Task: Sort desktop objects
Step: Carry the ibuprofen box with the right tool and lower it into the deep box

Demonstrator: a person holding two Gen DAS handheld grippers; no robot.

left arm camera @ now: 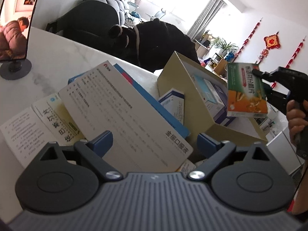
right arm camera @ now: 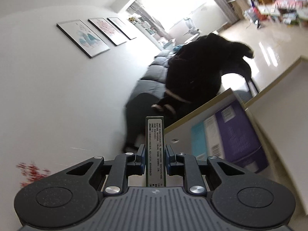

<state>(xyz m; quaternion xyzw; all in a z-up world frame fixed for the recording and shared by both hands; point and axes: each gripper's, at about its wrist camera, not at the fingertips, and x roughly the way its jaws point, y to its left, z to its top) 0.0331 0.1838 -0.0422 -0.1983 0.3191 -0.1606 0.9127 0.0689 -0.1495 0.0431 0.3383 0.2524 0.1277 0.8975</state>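
Left hand-held gripper: jaws spread wide, pads clear of everything. A large white medicine box lies flat between and just ahead of its blue fingertips, resting on a pile of cartons. Whether either pad grazes the box edge I cannot tell.

Under that box, a blue box pokes out beyond it. To the gripper's left front, a yellow-white box with a printed leaflet beside it, both on the white worktop.

Ahead and to the right, a tan open carton stands on the worktop, holding several medicine boxes; a small white-and-blue box leans against its near outer wall.

Right hand-held gripper: jaws pinched tight on a slim green-and-orange box, held by its flat faces with its narrow printed edge facing the wrist camera. In the left wrist view this box hangs in the air over the tan carton's right side, with the right hand on the gripper handle. From the right wrist view, the carton sits ahead and to the right, a purple box inside.

Far left front: a mirror stand on the worktop.
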